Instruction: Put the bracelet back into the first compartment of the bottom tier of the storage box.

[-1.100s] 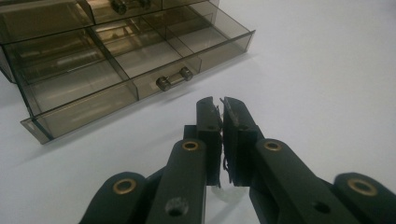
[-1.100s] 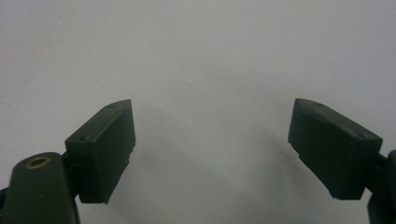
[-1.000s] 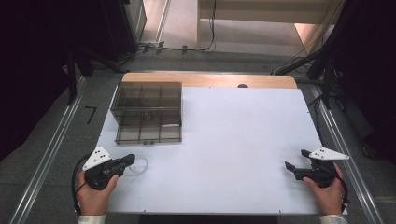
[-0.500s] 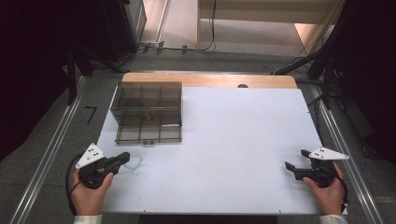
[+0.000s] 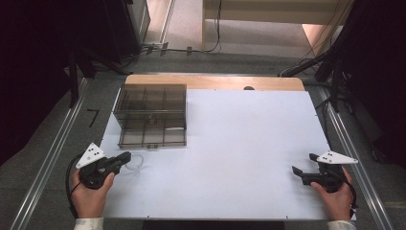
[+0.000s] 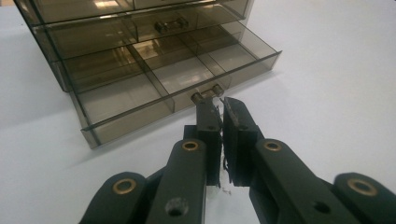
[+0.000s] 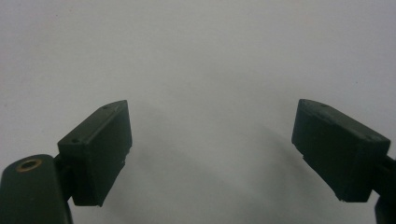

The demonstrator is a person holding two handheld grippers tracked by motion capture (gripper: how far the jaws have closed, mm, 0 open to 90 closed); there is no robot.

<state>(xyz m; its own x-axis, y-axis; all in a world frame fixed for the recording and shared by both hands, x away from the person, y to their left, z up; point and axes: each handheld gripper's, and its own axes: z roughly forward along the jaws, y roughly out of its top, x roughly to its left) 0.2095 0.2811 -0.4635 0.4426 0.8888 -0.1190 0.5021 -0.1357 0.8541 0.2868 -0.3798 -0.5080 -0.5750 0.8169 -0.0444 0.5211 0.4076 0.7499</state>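
Note:
A smoky clear drawer box (image 5: 151,103) stands at the back left of the white table (image 5: 249,143). Its bottom drawer (image 6: 177,79) is pulled out, with bare compartments and a small handle (image 6: 208,93) at its front. My left gripper (image 5: 125,157) sits just before that drawer; in the left gripper view its tips (image 6: 223,105) are shut on a thin pale cord (image 5: 138,162), which loops on the table beside them. My right gripper (image 5: 304,163) rests near the front right edge, open (image 7: 210,140), with nothing between its fingers.
A wooden strip (image 5: 215,81) runs along the table's far edge. Metal rails (image 5: 52,158) flank the table on both sides. Dark stands and cables fill the floor behind.
My left gripper has drawn back to the left, away from the drawer's front, and the pale loop has come along with it. The right gripper and the drawer box have not moved.

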